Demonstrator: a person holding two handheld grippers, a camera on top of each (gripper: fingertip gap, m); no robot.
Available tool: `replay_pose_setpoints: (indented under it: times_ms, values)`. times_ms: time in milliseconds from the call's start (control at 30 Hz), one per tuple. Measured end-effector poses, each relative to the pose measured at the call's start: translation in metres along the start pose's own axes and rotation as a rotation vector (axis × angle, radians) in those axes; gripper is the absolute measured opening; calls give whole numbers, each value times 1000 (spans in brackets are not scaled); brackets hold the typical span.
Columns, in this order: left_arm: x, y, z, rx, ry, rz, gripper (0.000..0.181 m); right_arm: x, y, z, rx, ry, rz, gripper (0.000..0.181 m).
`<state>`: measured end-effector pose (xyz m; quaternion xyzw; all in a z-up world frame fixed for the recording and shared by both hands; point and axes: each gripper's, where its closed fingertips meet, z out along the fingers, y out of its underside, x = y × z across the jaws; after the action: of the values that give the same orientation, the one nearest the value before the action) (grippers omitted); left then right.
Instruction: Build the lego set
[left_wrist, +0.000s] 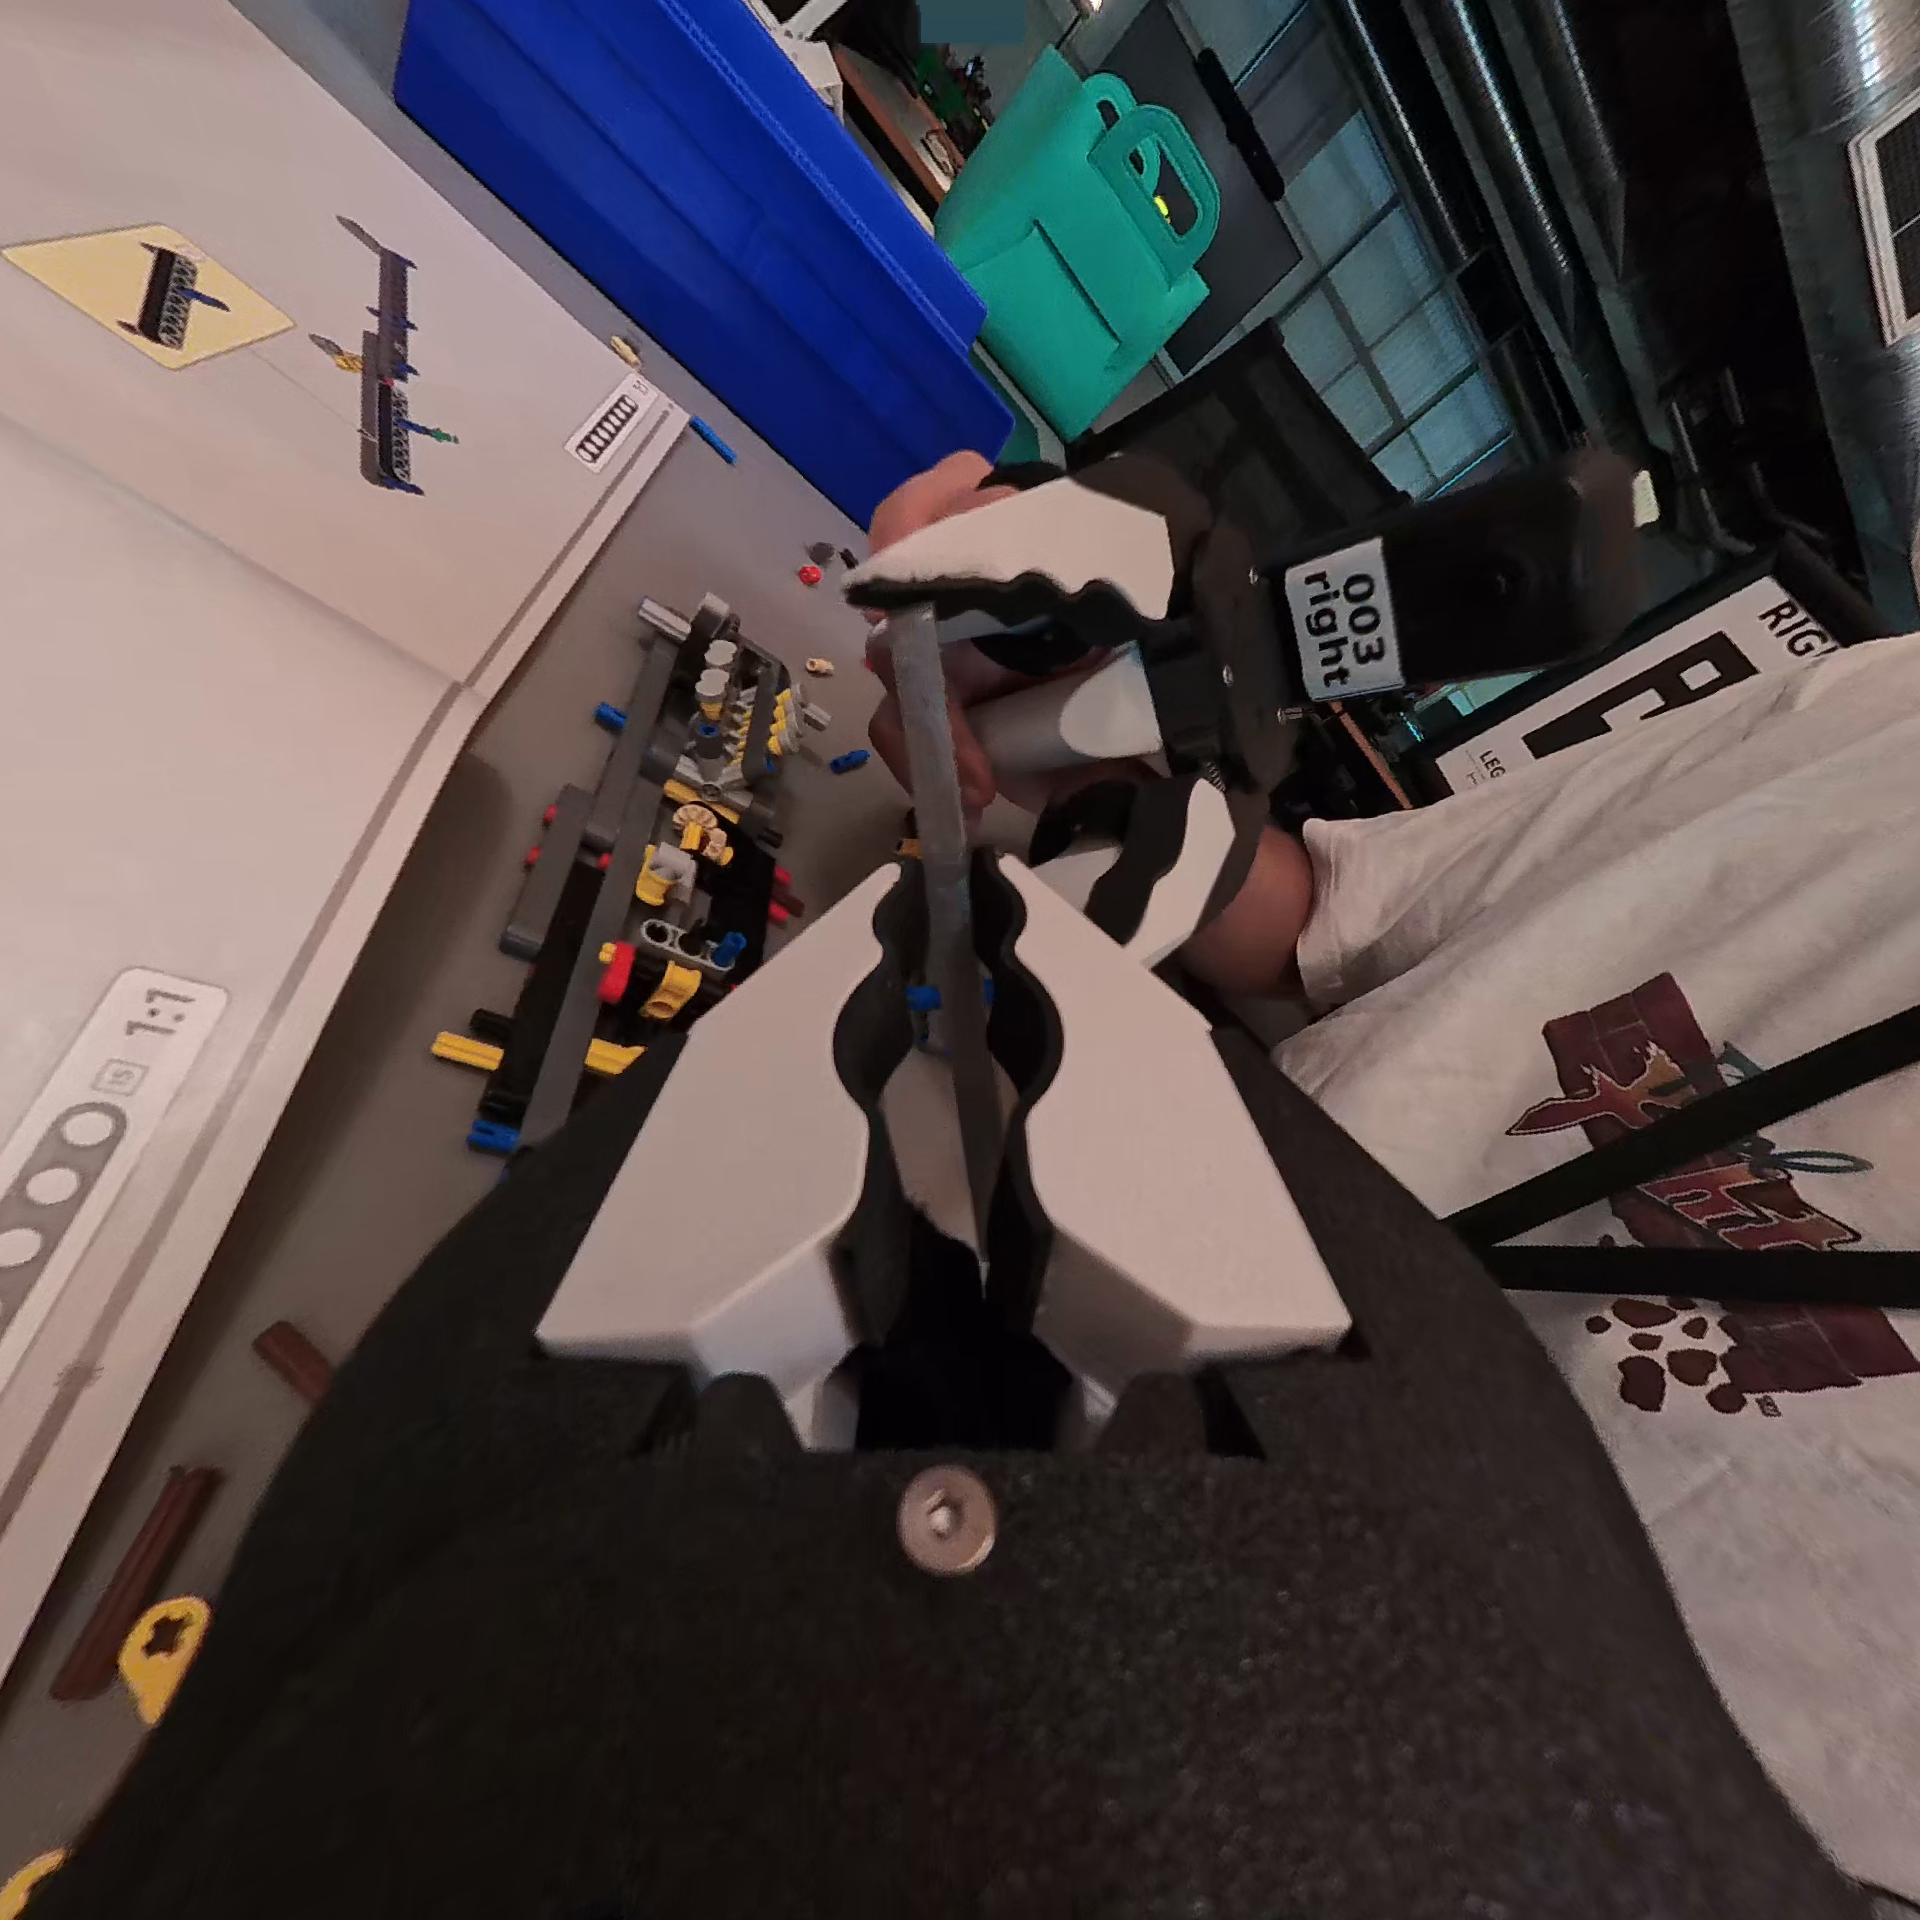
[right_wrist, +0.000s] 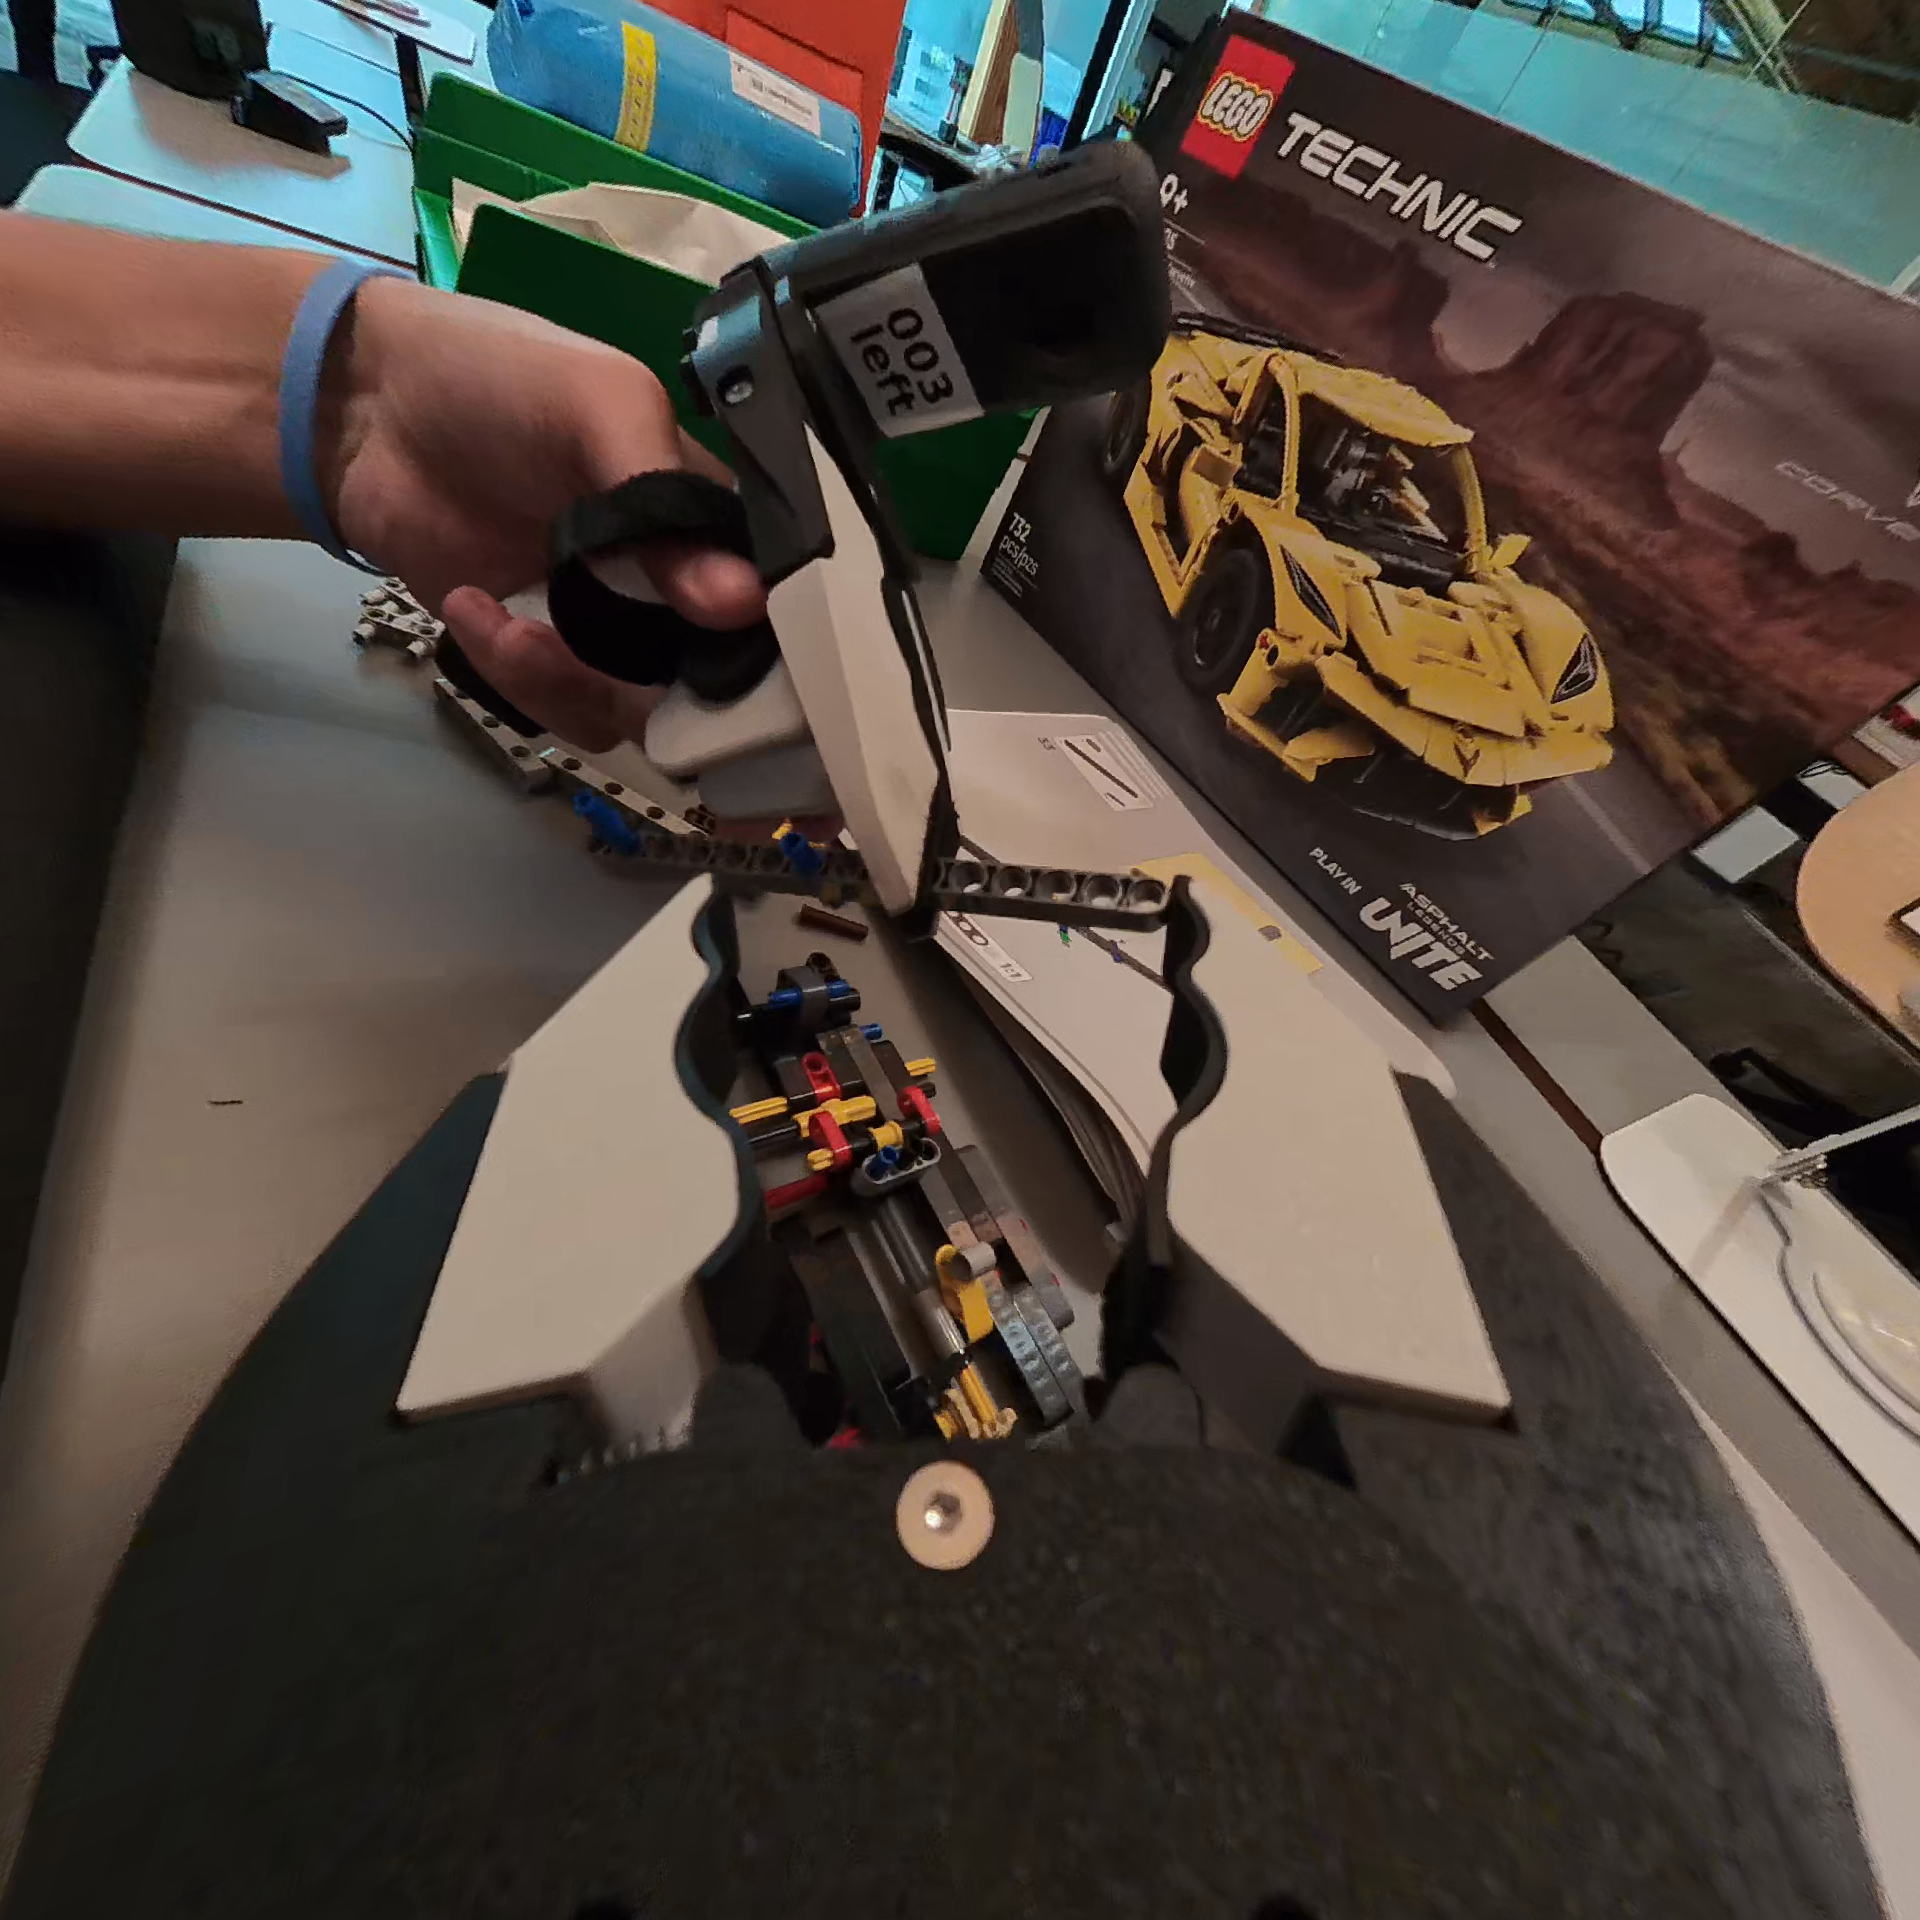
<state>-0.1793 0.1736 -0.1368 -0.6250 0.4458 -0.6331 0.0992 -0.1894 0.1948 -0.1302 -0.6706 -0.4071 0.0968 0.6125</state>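
My left gripper (left_wrist: 951, 883) is shut on a long dark grey beam (left_wrist: 940, 769) with blue pins and holds it above the table. In the right wrist view the left gripper (right_wrist: 914, 883) clamps the beam (right_wrist: 1049, 888) near its middle. My right gripper (right_wrist: 945, 904) is open wide, and the beam's end touches the tip of its right finger (right_wrist: 1179, 914). In the left wrist view the right gripper (left_wrist: 997, 758) straddles the beam's far end. The part-built chassis (right_wrist: 862, 1143), black and grey with yellow, red and blue pieces, lies on the table below; it also shows in the left wrist view (left_wrist: 665, 862).
An open instruction booklet (left_wrist: 260, 520) lies left of the chassis. A blue bin (left_wrist: 707, 208) stands behind it. The set's box (right_wrist: 1455, 520) stands at the back right. A brown axle (left_wrist: 135, 1579), a yellow piece (left_wrist: 161, 1652) and small loose pins lie on the table. A white tray (right_wrist: 1714, 1226) is at the right. My left and right fingertips are right by each other.
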Motion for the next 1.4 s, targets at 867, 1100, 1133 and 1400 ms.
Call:
replay_pose_setpoints:
  times_ms: [867, 1100, 1133, 1400]
  values:
    - [-9, -13, -1, 80, -76, 35, 7, -3, 0, 4, -11, 15, 40, 62]
    - [-19, -19, -12, 103, -153, 52, 7, 18, -2, -3, 27, 38, 243, 55]
    - [-21, -19, -13, 99, -167, 57, 7, 20, -1, -3, 30, 34, 276, 54]
    - [-29, -21, -15, 100, -230, 102, 7, 36, 1, -11, 82, 3, 504, 35]
